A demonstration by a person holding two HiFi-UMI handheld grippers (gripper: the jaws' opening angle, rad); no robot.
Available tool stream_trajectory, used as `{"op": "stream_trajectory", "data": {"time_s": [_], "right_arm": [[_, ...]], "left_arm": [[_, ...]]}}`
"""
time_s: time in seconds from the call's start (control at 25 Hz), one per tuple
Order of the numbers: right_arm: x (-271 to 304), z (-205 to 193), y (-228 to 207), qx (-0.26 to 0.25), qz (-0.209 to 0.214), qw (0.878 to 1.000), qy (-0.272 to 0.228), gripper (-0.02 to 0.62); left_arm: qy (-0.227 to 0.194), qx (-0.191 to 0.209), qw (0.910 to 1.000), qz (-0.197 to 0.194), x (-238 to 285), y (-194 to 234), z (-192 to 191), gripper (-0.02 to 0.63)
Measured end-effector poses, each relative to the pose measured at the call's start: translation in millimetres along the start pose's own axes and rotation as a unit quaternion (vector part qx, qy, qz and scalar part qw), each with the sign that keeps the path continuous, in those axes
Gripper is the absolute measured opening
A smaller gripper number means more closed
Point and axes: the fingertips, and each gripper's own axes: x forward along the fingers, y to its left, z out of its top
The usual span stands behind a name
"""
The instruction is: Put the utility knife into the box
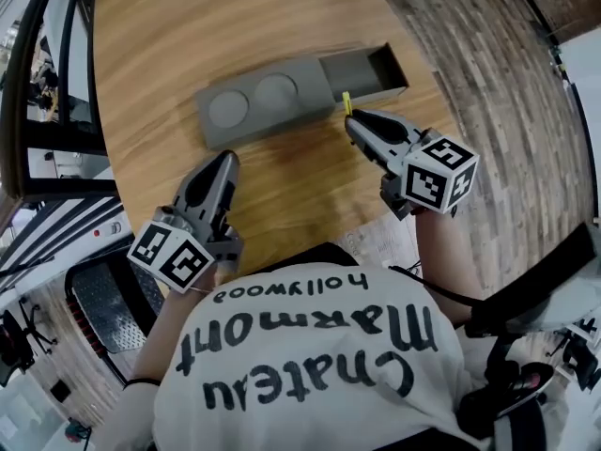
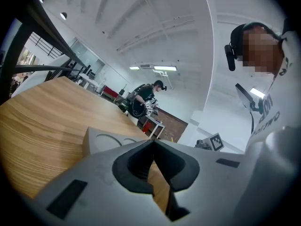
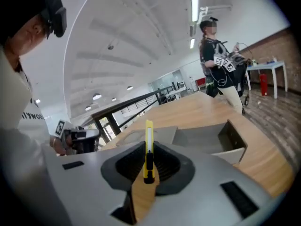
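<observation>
A grey box lies on the round wooden table, its drawer pulled out to the right and open on top. My right gripper is shut on a yellow utility knife, whose tip sticks up just in front of the drawer. In the right gripper view the yellow utility knife stands upright between the jaws, with the drawer beyond it. My left gripper hovers over the table near the box's front, shut with nothing in it; in its own view the box shows just past the tips.
The table edge curves close to my body. A brick-patterned floor lies to the right. Another person with grippers stands beyond the table, near a small white table. A black railing runs along the left.
</observation>
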Motion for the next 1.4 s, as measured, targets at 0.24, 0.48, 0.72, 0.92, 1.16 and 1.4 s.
{"op": "stream_trajectory", "data": {"time_s": [0.24, 0.48, 0.72, 0.92, 1.16, 1.4], "right_arm": [[16, 2, -32, -0.165, -0.079, 0.976, 0.119, 0.057], [27, 15, -60, -0.26, -0.118, 0.943, 0.17, 0.057], [41, 19, -90, -0.306, -0.134, 0.918, 0.214, 0.057], [62, -2, -114, -0.311, -0.117, 0.907, 0.26, 0.057], [75, -20, -130, -0.284, -0.095, 0.906, 0.298, 0.057], [77, -28, -136, -0.284, -0.082, 0.901, 0.317, 0.057]], "left_arm": [[0.011, -0.019, 0.9998, 0.0, 6, 3, 2, 0.006], [0.02, -0.022, 0.9995, -0.01, 12, 8, -1, 0.006], [0.021, -0.029, 0.9993, -0.006, 8, 18, -6, 0.006], [0.028, -0.034, 0.999, 0.005, 6, 34, -21, 0.006], [0.029, -0.036, 0.9988, 0.016, 5, 38, -21, 0.006], [0.033, -0.041, 0.9985, 0.017, 7, 40, -23, 0.006]]}}
